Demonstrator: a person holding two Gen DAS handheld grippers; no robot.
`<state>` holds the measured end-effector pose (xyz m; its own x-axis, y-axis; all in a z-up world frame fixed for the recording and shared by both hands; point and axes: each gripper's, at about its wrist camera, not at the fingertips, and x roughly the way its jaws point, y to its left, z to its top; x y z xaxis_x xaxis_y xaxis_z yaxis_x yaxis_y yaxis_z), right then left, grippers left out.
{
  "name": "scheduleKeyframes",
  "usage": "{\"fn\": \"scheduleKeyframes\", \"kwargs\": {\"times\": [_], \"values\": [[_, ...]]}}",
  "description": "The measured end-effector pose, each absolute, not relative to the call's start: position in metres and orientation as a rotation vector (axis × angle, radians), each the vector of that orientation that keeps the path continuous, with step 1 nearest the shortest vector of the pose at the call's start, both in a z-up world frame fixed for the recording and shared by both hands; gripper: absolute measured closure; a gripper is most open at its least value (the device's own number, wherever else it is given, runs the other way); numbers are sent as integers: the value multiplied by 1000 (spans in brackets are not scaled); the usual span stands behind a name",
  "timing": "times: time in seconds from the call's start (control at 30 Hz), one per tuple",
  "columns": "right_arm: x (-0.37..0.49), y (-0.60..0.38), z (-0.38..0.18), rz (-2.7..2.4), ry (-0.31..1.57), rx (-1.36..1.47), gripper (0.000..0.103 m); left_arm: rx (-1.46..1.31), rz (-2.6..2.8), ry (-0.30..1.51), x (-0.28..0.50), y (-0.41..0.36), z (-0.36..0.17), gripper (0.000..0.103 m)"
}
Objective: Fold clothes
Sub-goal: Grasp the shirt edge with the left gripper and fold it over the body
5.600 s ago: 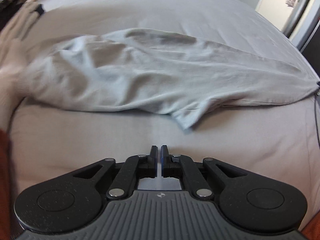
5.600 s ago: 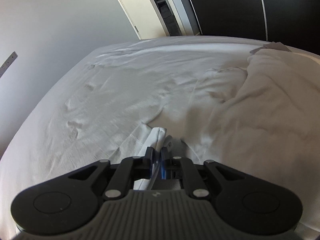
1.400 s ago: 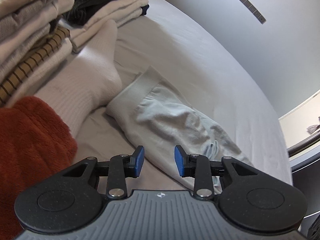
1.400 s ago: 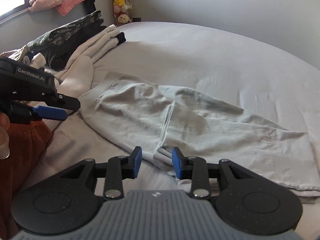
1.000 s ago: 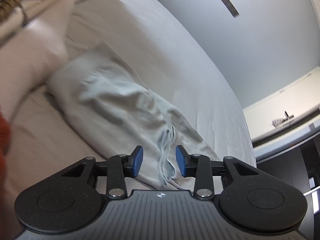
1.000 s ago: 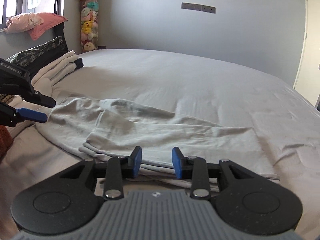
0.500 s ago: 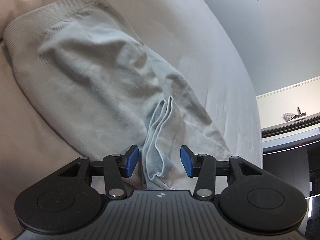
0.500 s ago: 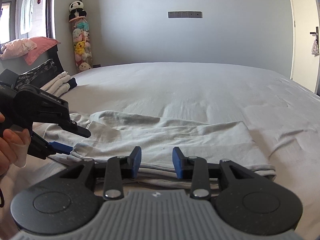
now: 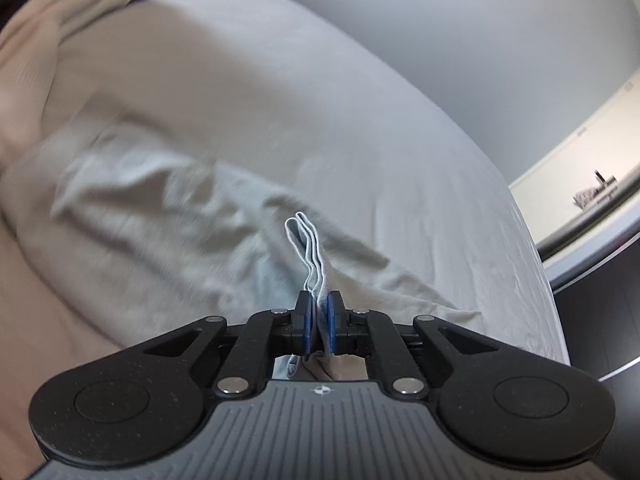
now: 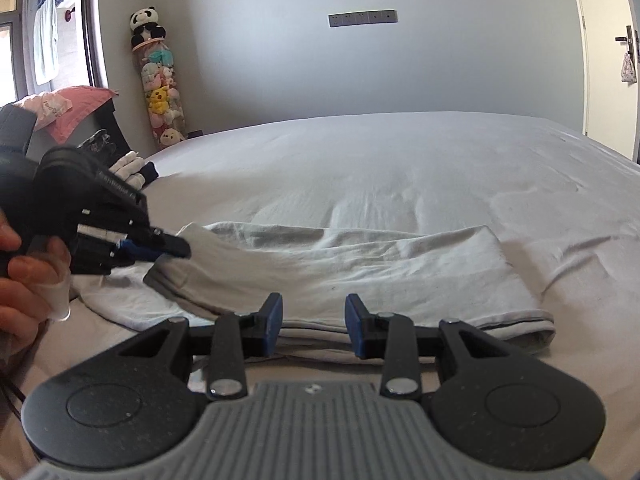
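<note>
I am clamping the left gripper (image 9: 318, 322) tight on a bunched hem of the pale garment (image 10: 360, 268), whose layered edges are sticking up just ahead of its blue pads (image 9: 306, 326). My right gripper (image 10: 313, 326) is hanging wide apart and empty, with the garment's near folded edge lying just beyond its fingertips on the bed (image 10: 400, 168). The rest of the garment is spreading ahead and to the right of it.

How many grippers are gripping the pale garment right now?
1. The left gripper is shut on the pale garment at its folded edge; the right gripper hangs open beside the near hem.
</note>
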<state>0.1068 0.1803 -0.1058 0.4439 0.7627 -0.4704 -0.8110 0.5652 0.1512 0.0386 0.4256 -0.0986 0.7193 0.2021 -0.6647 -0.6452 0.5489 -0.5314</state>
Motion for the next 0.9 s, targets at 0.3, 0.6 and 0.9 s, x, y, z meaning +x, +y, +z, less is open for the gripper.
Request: {"fn": "scheduleKeyframes", "kwargs": {"times": [0.3, 0.6, 0.9], "values": [[105, 200, -121, 1059, 494, -131, 65, -660, 398, 554, 80, 414, -7, 94], [133, 210, -132, 861, 510, -138, 64, -487, 369, 531, 93, 421, 76, 94], [155, 204, -139, 687, 570, -162, 60, -383, 528, 611, 51, 461, 77, 95]]}}
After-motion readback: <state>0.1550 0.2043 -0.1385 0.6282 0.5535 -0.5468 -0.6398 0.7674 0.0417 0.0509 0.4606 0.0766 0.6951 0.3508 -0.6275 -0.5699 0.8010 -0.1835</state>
